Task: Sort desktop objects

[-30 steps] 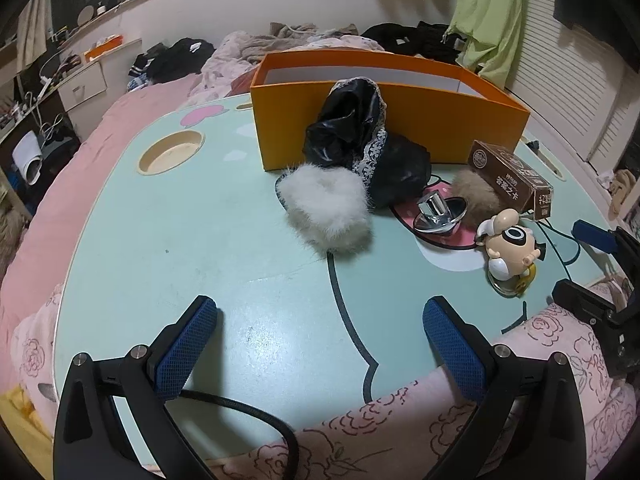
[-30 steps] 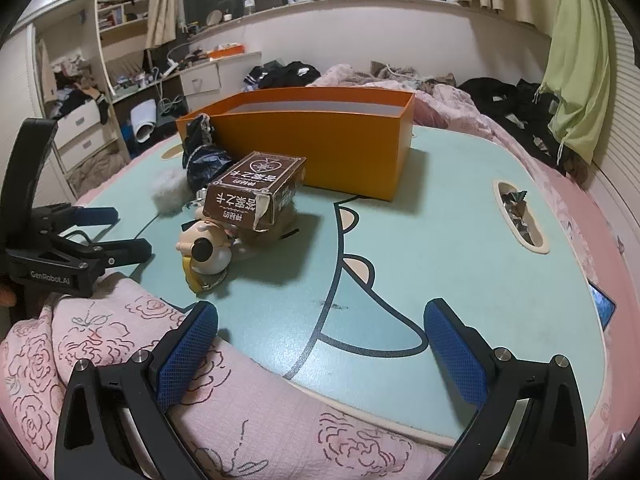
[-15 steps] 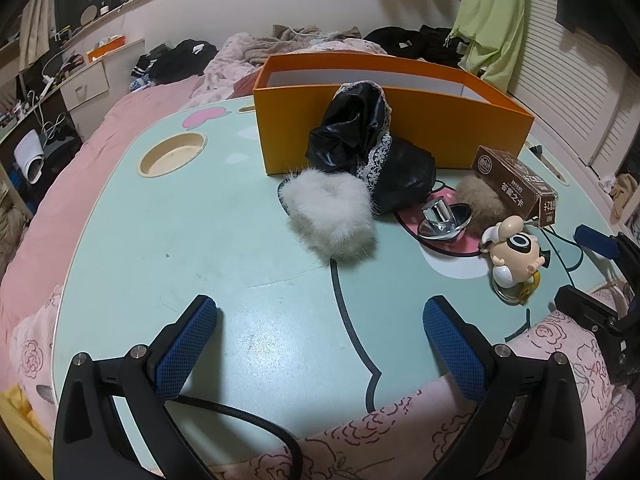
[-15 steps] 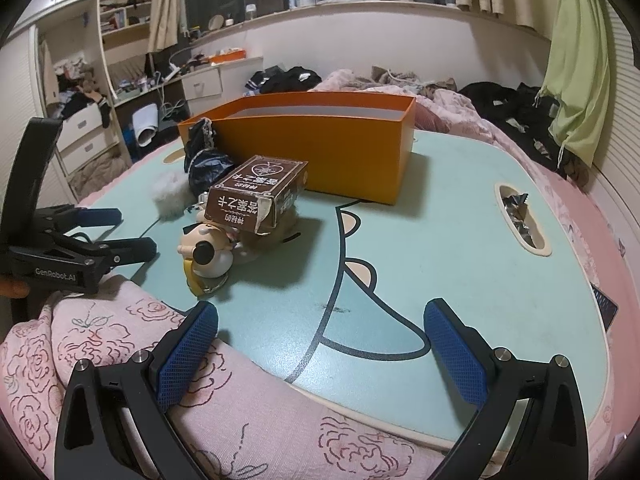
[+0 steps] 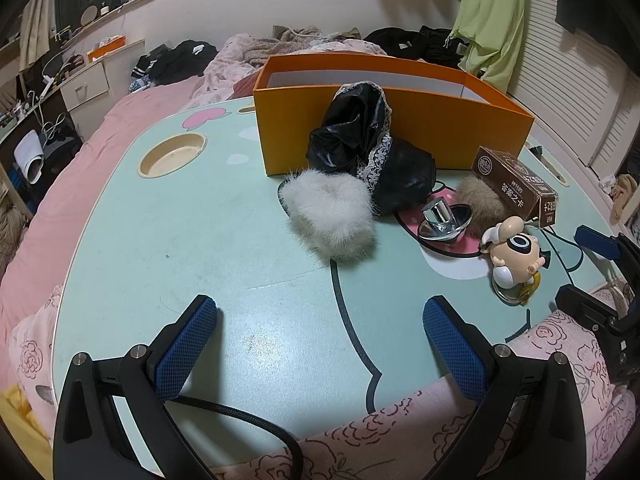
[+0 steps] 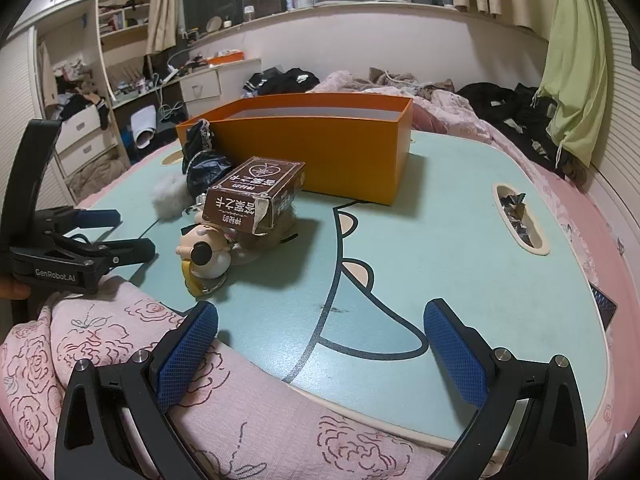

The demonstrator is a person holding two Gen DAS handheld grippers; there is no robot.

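Before you, largest to smallest:

- Mint-green cartoon-printed lap table (image 5: 168, 248): bare surface at your near left; pink rose-print quilt (image 6: 100, 344) overlaps its near edge.
- Orange open-top cardboard box (image 5: 420, 128): at the far side, nothing visible inside.
- Black glossy lace-trimmed fabric bundle (image 5: 360, 140): leaning against the box front.
- White fluffy fur pouch (image 5: 328, 216): touching the bundle.
- Brown printed carton (image 6: 252, 200): resting tilted on a brown fur puff (image 5: 478, 204).
- Chrome knobbed dish (image 5: 444, 220): between pouch and puff.
- Cartoon figurine (image 5: 512, 256): near the right edge (lying on its side).
- Your left gripper (image 5: 320, 344) and right gripper (image 6: 320, 348): both spread wide, holding nothing, over the near edge.
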